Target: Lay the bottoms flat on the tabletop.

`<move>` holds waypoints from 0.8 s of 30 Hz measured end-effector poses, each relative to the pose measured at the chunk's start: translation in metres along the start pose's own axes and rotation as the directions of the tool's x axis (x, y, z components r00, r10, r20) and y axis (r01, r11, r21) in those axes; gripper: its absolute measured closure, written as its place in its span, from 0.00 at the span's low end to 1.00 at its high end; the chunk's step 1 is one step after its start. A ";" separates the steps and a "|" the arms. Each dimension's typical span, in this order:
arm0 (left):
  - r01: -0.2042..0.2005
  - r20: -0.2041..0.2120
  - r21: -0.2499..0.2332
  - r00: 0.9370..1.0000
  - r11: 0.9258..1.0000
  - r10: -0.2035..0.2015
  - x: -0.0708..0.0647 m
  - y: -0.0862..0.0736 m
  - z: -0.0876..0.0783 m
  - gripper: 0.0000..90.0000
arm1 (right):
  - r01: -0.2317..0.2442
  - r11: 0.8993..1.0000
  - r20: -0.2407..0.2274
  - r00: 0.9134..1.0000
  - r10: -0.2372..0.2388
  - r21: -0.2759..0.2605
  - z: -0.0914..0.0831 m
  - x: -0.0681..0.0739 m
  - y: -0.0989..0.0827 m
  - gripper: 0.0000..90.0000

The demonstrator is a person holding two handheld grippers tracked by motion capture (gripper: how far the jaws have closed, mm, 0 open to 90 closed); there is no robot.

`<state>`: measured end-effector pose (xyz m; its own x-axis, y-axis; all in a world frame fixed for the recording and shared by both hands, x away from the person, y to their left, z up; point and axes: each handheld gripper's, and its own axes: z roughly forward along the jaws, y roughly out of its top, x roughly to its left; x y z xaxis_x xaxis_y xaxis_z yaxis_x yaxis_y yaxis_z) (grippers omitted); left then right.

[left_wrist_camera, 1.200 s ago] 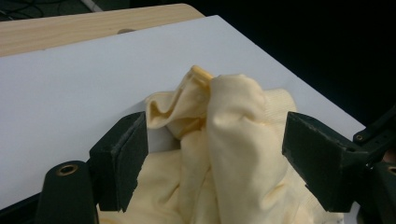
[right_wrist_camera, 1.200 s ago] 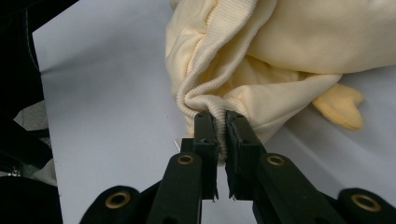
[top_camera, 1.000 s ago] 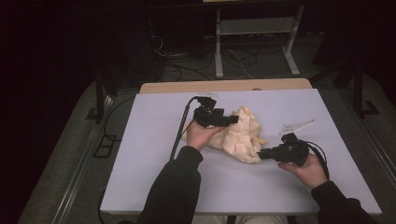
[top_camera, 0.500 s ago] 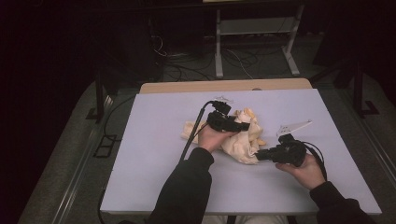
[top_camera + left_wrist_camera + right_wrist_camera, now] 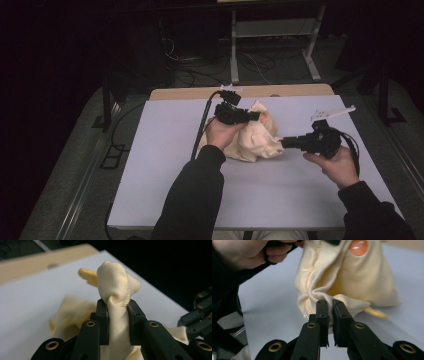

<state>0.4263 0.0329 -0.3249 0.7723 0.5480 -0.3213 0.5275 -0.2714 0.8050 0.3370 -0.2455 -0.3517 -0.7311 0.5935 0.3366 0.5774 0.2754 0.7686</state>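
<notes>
A crumpled cream garment (image 5: pixel 252 140) with an orange patch (image 5: pixel 358 246) lies mid-table on the white tabletop (image 5: pixel 165 165). My left gripper (image 5: pixel 251 116) is over its top; its jaws have just been closing and now pinch a bunched fold of the cream fabric (image 5: pixel 116 287). The left gripper (image 5: pixel 117 312) holds that fold upright. At the garment's right side, my right gripper (image 5: pixel 283 143) points left. In the right gripper view the right gripper (image 5: pixel 330 307) is shut on the ribbed hem (image 5: pixel 318 293).
A small white plastic piece (image 5: pixel 332 112) lies at the table's back right. A wooden strip (image 5: pixel 190 93) runs along the far edge. Behind the table, cables and a metal stand (image 5: pixel 272 32) sit on the dark floor.
The left gripper shifted over the garment's top and closed on a fold. Both hands rose a little, and the cloth is now bunched tighter between them.
</notes>
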 end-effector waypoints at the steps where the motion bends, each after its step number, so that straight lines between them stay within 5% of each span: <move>1: -0.009 -0.013 -0.017 1.000 1.000 0.009 -0.002 0.006 -0.006 0.82 | 0.008 1.000 0.010 1.000 -0.007 -0.008 -0.005 0.000 0.009 0.92; 8: -0.017 -0.054 -0.166 0.998 0.986 0.008 -0.008 0.046 -0.045 0.82 | 0.085 0.994 0.090 0.993 -0.080 -0.063 -0.040 0.016 0.077 0.92; 12: -0.044 -0.099 -0.211 0.995 0.976 0.023 -0.014 0.064 -0.067 0.82 | 0.107 0.990 0.140 0.986 -0.093 -0.094 -0.051 0.022 0.107 0.92; 17: -0.089 -0.156 -0.237 0.986 0.967 0.053 -0.023 0.082 -0.088 0.82 | 0.098 0.987 0.186 0.980 -0.073 -0.126 -0.055 0.028 0.128 0.92; 24: -0.111 -0.149 -0.301 0.986 0.947 0.068 -0.029 0.104 -0.111 0.82 | 0.112 0.971 0.188 0.980 -0.071 -0.213 -0.074 0.041 0.157 0.92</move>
<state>0.4191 0.0769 -0.1766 0.7452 0.6399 -0.1876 0.3074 -0.0800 0.9482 0.3702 -0.2339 -0.1769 -0.6893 0.7036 0.1728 0.4016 0.1725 0.8994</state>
